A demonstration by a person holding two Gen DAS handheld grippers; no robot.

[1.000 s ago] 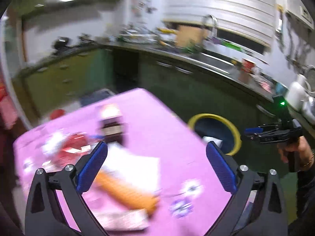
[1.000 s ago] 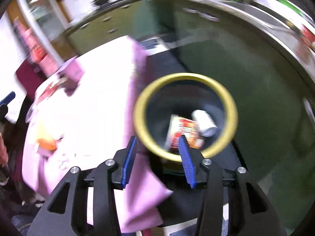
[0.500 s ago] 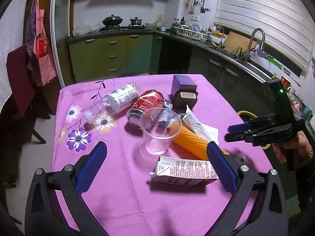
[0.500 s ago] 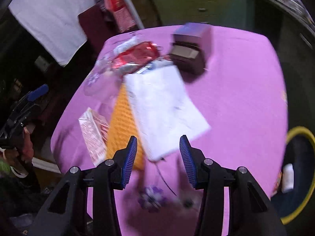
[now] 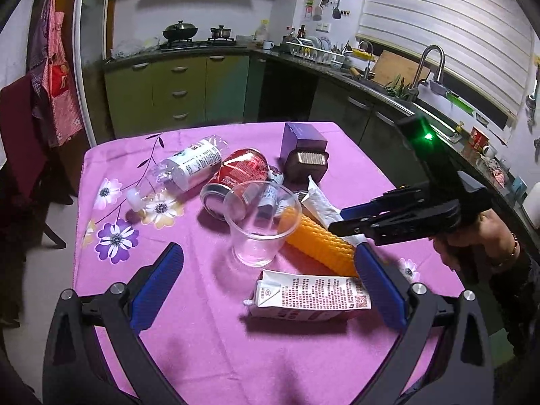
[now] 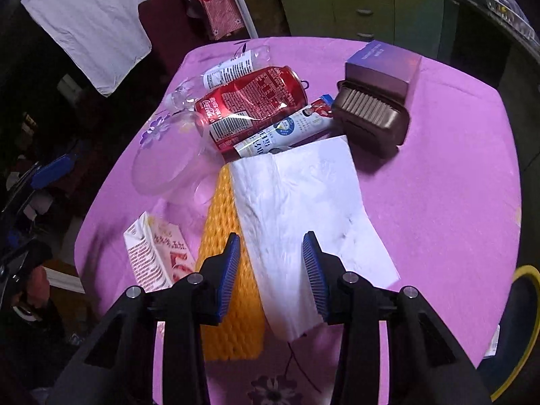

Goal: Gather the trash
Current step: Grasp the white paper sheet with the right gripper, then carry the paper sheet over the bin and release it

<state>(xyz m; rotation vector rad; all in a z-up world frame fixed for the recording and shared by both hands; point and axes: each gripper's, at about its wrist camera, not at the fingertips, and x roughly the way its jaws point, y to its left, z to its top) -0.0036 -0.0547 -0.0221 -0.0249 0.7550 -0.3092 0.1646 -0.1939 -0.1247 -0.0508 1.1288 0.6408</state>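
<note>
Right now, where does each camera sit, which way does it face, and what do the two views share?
Left wrist: on the left gripper, jaws wide, facing across the table to the kitchen; the person's hand holds the right gripper.
Right wrist: on the right gripper, jaws closing above the tissue, pointing steeply down.
Shared: red can, clear cup, milk carton, orange foam sleeve.

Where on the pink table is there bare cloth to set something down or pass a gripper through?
Free: the strip of tablecloth right of the white tissue and brown box, and the flower-print side left of the clear cup. Crowded: the middle, where the bottle, red can, orange foam net and milk carton cluster.
</note>
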